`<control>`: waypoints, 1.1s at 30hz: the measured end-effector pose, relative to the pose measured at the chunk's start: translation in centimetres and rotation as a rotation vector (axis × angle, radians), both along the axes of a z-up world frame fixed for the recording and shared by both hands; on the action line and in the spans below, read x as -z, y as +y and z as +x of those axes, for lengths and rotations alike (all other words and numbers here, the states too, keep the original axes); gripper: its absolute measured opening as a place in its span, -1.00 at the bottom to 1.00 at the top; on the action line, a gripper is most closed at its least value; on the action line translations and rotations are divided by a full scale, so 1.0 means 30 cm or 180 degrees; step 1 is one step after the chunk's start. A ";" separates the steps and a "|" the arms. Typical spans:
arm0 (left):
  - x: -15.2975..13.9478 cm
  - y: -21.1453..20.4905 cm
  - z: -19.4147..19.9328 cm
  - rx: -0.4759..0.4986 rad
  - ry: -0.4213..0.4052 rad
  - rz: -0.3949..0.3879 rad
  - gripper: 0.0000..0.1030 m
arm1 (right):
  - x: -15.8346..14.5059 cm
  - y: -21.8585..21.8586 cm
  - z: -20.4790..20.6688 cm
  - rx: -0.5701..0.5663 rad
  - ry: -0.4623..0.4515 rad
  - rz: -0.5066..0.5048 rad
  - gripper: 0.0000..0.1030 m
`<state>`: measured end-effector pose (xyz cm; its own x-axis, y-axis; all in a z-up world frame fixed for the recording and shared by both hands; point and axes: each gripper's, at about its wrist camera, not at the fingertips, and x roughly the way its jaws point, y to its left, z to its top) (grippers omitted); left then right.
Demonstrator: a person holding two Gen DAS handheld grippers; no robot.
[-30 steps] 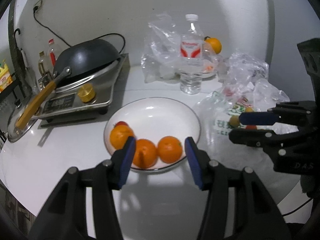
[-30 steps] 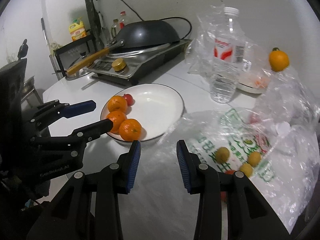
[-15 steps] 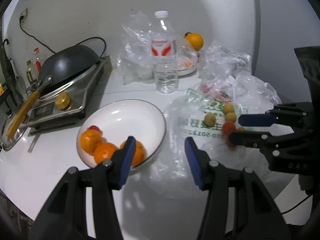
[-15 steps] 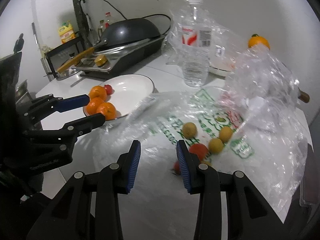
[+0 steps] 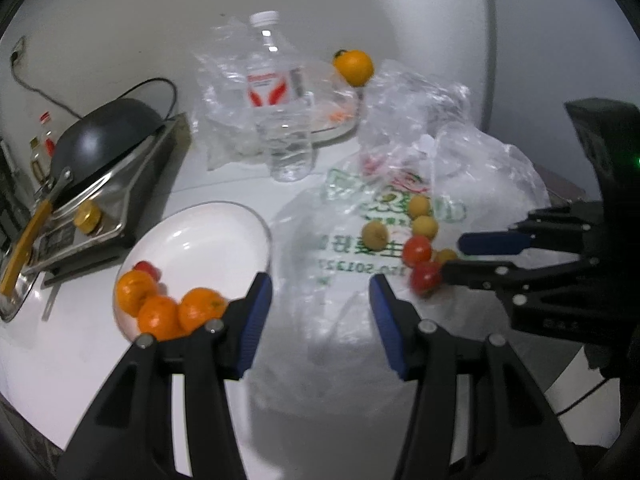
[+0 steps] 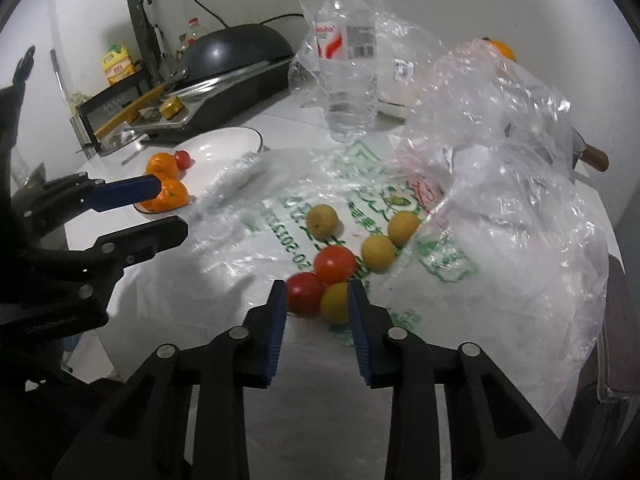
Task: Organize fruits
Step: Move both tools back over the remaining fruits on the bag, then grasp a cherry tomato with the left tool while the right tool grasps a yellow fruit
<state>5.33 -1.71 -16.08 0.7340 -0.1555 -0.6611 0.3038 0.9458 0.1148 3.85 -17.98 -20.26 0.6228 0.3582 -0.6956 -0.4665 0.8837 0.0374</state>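
So the biggest thing on the white table (image 5: 80, 364) is the clear plastic bag (image 6: 500, 184) with green print, spread flat under a little cluster of loose fruit. Left of it sits the white plate (image 5: 208, 236), already holding three oranges (image 5: 168, 308) plus one small red tomato at the rim. Behind those there's a water bottle (image 6: 348, 64) and a dark wok (image 6: 236, 50) on a cooker, not really part of this.

The bit that matters: the right gripper (image 6: 316, 300) is right at the near edge of the cluster, and its jaws are closing. A red cherry tomato (image 6: 304, 292) and a small yellow fruit (image 6: 334, 304) both sit in the gap between the tips, side by side. I can't tell if the pads are pressing on either yet, so I'd call it not gripped. Both are round, so no long axis to line up with; the trouble is that two are in there.

The left gripper (image 5: 318, 294) hangs part open with nothing in it, between plate and bag, clearly farther from the fruit. My guess is the right takes one and carries it left to the plate.
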 end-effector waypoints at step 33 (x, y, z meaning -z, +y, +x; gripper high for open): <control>0.114 -0.268 0.075 0.0395 0.0400 0.0215 -0.03 | 0.012 -0.164 0.053 -0.0055 0.0064 0.0214 -0.46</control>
